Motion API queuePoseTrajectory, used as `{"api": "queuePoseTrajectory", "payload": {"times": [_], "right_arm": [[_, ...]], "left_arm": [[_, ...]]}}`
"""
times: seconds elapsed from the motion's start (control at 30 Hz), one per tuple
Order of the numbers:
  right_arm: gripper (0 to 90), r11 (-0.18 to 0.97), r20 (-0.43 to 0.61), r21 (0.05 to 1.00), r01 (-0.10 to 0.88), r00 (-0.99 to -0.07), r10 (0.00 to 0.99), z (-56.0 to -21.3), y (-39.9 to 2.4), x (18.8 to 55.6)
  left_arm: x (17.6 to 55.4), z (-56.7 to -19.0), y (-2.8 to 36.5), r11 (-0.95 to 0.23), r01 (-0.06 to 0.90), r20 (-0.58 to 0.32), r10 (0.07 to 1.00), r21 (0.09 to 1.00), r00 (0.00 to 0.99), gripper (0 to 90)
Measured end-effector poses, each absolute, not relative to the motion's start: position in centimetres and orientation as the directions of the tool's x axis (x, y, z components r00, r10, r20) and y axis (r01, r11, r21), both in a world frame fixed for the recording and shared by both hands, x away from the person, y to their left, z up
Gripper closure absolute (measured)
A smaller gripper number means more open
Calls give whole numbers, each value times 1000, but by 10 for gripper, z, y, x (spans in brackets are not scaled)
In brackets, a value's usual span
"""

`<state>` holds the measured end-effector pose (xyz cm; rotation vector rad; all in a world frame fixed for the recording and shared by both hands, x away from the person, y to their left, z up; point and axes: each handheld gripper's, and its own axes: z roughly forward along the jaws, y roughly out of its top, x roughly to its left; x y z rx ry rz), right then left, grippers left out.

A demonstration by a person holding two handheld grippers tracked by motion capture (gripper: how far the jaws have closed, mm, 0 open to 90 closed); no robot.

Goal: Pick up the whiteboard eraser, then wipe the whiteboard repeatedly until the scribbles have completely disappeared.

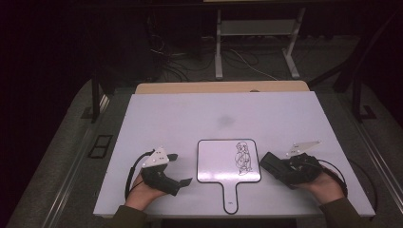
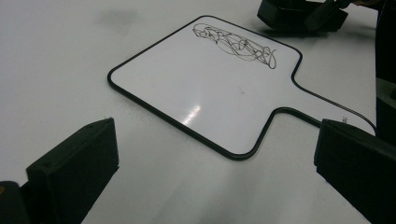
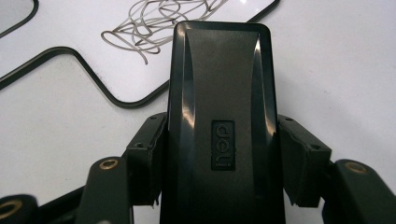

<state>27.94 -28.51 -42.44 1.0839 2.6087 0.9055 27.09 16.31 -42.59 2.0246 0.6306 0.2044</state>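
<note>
Two jaws of the right gripper [image 3: 219, 158] clamp the eraser [image 3: 222, 93] by its long sides, just beside the whiteboard [image 1: 218, 159]. Rigid, light, smooth plastic: grip mid-body. Left gripper [image 1: 179, 168] stands wide open, empty.

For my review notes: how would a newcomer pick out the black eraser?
On the white table, find the paddle-shaped whiteboard with the scribble. Just right of it, the right gripper clamps a black block, the eraser, stamped "deli".

Both hand-held grippers are black: the left gripper [image 1: 179, 168] and the right gripper [image 1: 275, 167] each carry a grey three-cornered plate and a looping black cable. Blocky fingers [image 3: 301, 161] show small screws and brass-coloured rings. Dark olive sleeves [image 1: 343, 213] cover the forearms.
</note>
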Motion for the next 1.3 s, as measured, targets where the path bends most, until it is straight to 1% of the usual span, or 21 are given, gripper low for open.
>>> {"api": "queuePoseTrajectory", "payload": {"times": [0.5, 0.93, 1.03, 1.3], "right_arm": [[387, 568, 73, 604, 559, -748, 659, -413, -278, 283], [387, 556, 90, 625, 548, -758, 646, -404, -271, 295], [386, 551, 101, 631, 547, -761, 641, -402, -269, 299], [386, 558, 93, 635, 535, -769, 632, -399, -262, 307]], "left_arm": [[271, -425, 162, -397, 349, -107, 517, 849, 849, 0], [272, -425, 163, -395, 346, -106, 516, 851, 850, 0], [272, -426, 163, -383, 354, -119, 519, 853, 847, 0], [272, -426, 164, -384, 358, -118, 525, 851, 843, 0]]}}
